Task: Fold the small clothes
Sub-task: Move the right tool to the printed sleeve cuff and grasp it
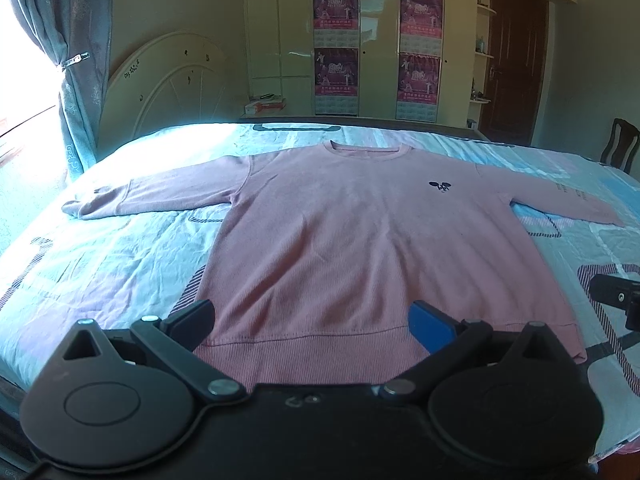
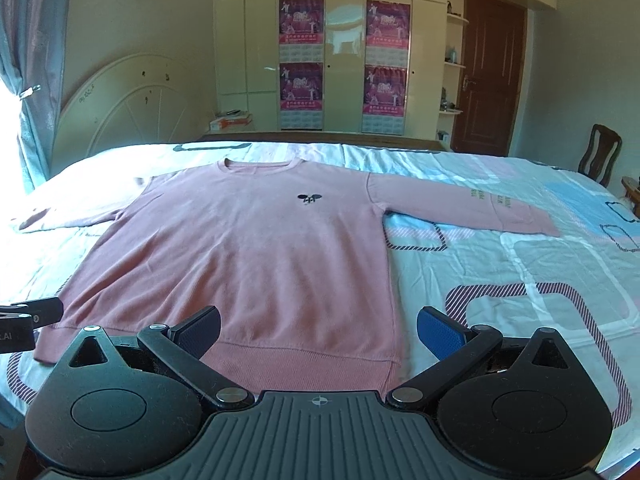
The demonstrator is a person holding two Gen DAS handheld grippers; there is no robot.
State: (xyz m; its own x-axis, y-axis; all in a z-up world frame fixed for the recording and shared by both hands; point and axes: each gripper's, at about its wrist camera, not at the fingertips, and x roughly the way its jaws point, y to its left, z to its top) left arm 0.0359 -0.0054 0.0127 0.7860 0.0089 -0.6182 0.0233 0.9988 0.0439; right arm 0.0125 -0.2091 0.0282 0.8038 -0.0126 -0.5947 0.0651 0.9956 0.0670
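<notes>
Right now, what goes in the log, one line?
pink sweatshirt: flat, unfolded on bed | left tongs: open | right tongs: open, at hem

Matt ribbed-knit sweater [image 1: 340, 240] — glossy wardrobe [image 1: 372, 64]

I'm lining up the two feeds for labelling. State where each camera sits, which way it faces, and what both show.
Left wrist view: sits on the left gripper at the near bed edge, facing across the pink sweatshirt toward the wardrobe; its open fingers and the right gripper's tip at the right edge show.
Right wrist view: sits on the right gripper, further right, facing the same way; its open fingers and the left gripper's tip at the left edge show.
Shared: sweatshirt, bed, wardrobe posters, door.
</notes>
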